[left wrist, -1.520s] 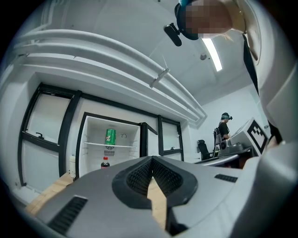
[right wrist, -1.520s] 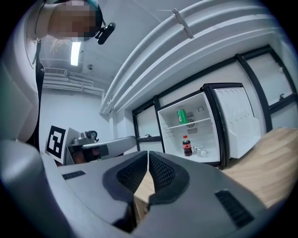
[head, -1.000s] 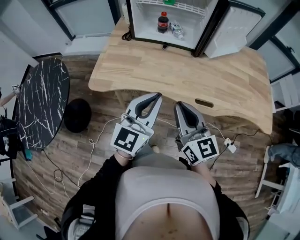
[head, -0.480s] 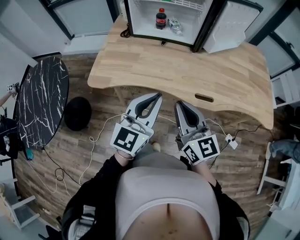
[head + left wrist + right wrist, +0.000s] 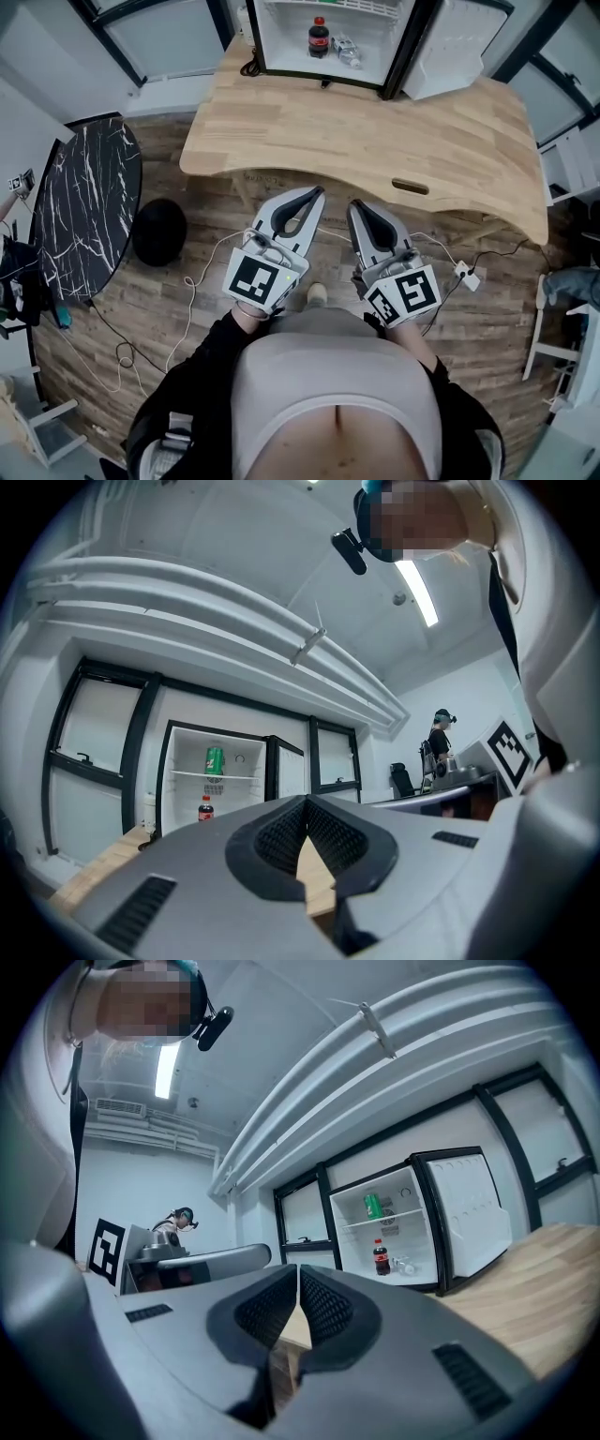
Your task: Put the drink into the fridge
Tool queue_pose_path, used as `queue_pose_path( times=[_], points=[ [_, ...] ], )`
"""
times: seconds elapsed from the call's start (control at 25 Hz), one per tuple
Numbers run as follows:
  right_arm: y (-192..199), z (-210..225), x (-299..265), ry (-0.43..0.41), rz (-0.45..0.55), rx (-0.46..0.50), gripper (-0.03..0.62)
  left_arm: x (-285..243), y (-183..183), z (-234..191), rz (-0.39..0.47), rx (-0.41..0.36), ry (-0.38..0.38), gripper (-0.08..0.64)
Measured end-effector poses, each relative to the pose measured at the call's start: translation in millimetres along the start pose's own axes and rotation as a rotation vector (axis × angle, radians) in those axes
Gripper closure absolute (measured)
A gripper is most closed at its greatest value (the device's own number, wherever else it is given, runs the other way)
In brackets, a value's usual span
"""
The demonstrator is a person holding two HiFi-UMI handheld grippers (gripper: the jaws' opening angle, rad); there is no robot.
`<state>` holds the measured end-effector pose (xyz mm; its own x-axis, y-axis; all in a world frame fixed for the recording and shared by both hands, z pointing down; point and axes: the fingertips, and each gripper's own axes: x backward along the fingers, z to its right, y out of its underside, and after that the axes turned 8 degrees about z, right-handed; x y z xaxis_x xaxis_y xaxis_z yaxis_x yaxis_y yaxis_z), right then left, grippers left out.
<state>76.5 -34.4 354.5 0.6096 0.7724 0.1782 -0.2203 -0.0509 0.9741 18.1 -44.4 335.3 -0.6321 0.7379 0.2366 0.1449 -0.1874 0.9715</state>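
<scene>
The small white fridge [image 5: 281,42] stands open at the far edge of the wooden table [image 5: 375,141], its door [image 5: 459,47] swung out to the right. On its floor a cola bottle [image 5: 319,37] stands upright, and beside it lies a clear bottle [image 5: 347,52]. The left gripper view shows the cola bottle [image 5: 205,808] under a green can [image 5: 215,759] on the shelf. My left gripper [image 5: 309,195] and right gripper [image 5: 361,208] are held side by side at my waist. They point at the table, well short of it. Both are shut and hold nothing.
A black marbled round table [image 5: 84,206] and a black round seat [image 5: 159,232] stand to the left. Cables [image 5: 187,291] and a plug strip [image 5: 464,275] lie on the wood floor. A white chair [image 5: 553,347] is at the right, and a person [image 5: 439,742] stands far off.
The fridge and table have slid slightly toward the top of the head view. Both grippers keep their spot in the picture and stay shut.
</scene>
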Motion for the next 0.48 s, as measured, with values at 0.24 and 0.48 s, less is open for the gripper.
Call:
queue_pose_path(
  times=[0.24,0.48],
  points=[
    [9.8,-46.6,17.3,0.002,-0.019,-0.017,0.563,47.9,-2.8,8.9,-0.039,0.025,0.005,0.554],
    [9.3,-95.7,47.4,0.014,-0.013,-0.012,0.563,94.8,-19.1,31.8,-0.023,0.02,0.031,0.554]
  ],
)
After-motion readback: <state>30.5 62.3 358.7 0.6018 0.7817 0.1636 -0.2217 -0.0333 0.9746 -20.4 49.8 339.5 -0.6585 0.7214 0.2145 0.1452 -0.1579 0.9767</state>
